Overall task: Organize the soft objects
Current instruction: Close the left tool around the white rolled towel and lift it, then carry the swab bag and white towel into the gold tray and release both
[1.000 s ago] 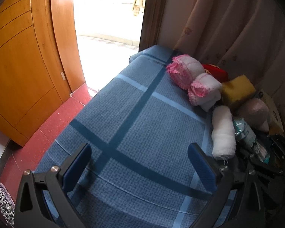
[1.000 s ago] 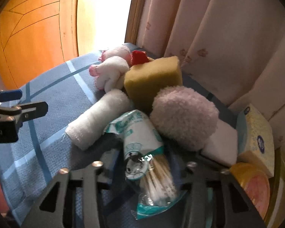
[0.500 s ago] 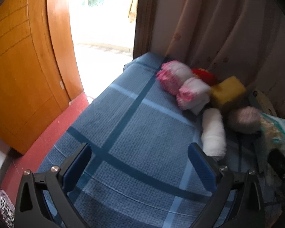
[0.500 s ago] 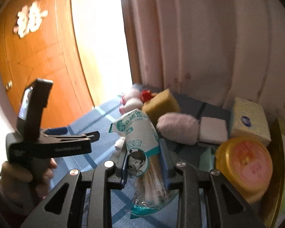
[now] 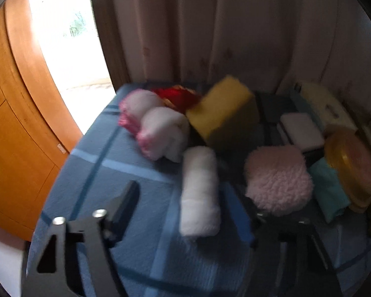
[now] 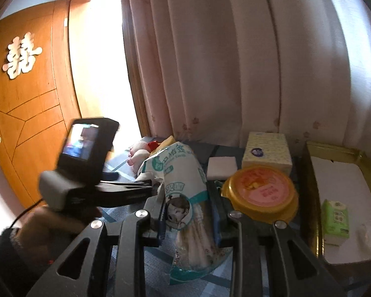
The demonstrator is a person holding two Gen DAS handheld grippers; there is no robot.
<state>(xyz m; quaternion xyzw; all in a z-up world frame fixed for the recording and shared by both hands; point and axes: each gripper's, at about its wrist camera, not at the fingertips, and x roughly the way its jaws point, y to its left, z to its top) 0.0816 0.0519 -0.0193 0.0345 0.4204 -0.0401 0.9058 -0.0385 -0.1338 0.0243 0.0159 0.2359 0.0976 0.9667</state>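
My right gripper (image 6: 188,212) is shut on a cotton swab bag (image 6: 183,193) and holds it above the blue checked table (image 5: 126,173). My left gripper (image 5: 188,200) is open and empty, with a white rolled towel (image 5: 200,190) between its fingers. Behind it lie two pink-edged towel rolls (image 5: 160,131), a red item (image 5: 175,94), a yellow sponge (image 5: 225,111), a pink fluffy pad (image 5: 277,178) and a white sponge (image 5: 301,131). The left gripper also shows in the right wrist view (image 6: 126,185).
A tissue box (image 6: 267,153), a round yellow-lidded container (image 6: 262,193) and a gold tray (image 6: 311,198) holding a white box and a green tissue pack (image 6: 334,217) stand at the right. A curtain (image 6: 235,61) hangs behind. A wooden door (image 6: 24,111) is at the left.
My right gripper has lifted the cotton swab bag off the table and moved right. My left gripper has swung right, toward the white rolled towel and the soft items.
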